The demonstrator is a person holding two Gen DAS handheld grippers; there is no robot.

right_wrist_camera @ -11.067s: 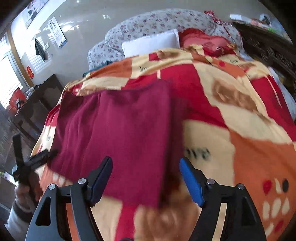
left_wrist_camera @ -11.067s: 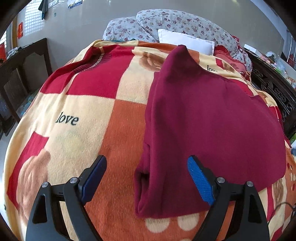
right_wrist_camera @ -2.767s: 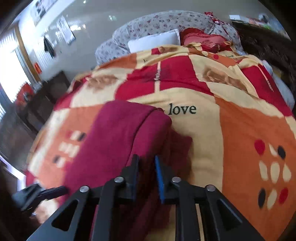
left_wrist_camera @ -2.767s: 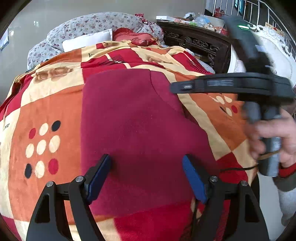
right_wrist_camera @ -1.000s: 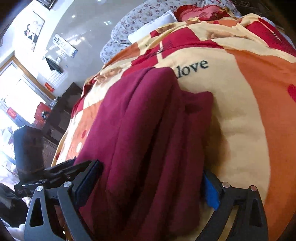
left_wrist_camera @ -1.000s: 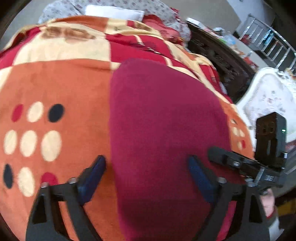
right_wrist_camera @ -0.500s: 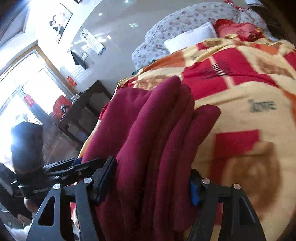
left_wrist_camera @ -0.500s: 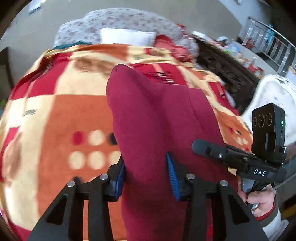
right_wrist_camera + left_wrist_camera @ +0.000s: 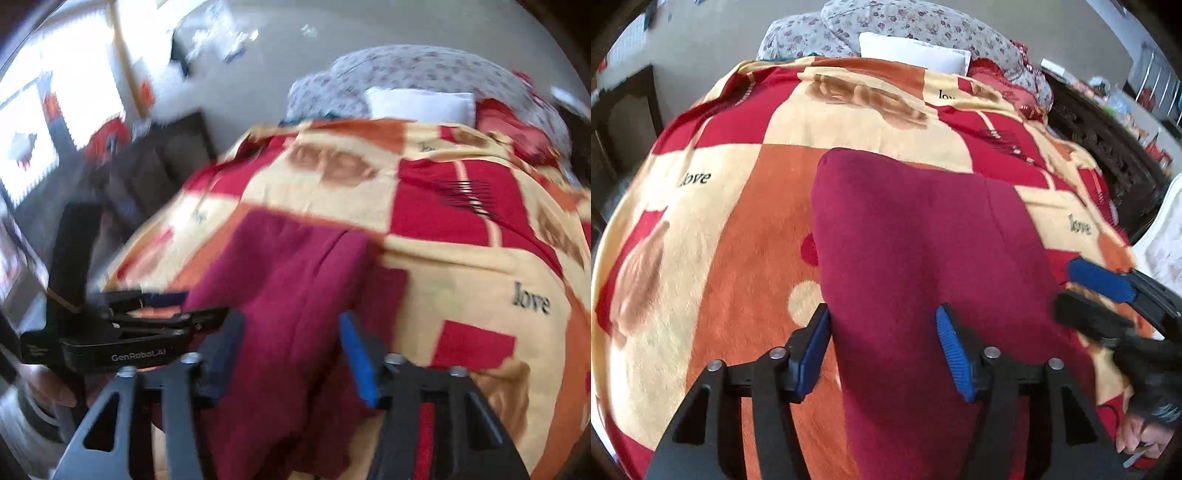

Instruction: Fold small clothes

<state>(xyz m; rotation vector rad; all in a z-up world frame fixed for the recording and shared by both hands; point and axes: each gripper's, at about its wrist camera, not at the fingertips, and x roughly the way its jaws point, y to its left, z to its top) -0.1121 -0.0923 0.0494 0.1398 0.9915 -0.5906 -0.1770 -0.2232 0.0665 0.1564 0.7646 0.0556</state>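
A folded dark red garment [image 9: 916,251] lies on the patterned blanket [image 9: 746,229] of a bed. In the left wrist view my left gripper [image 9: 882,350] straddles its near end with the jaws apart, the cloth running between the blue pads. My right gripper [image 9: 1097,295] shows at the right edge, jaws slightly apart beside the garment. In the blurred right wrist view the garment [image 9: 295,280] lies in thick folds and my right gripper [image 9: 291,354] has its jaws apart around its near end. The left gripper [image 9: 147,325] shows at the left.
Floral pillows [image 9: 916,26] and a white pillow [image 9: 912,51] lie at the head of the bed. A dark carved bed frame [image 9: 1108,147] runs along the right. Dark wooden furniture [image 9: 155,166] stands left of the bed, below a bright window.
Half a second ago both grippers held the garment lifted, jaws closed on it. Now it lies lower on the blanket and both grippers' jaws have spread apart.
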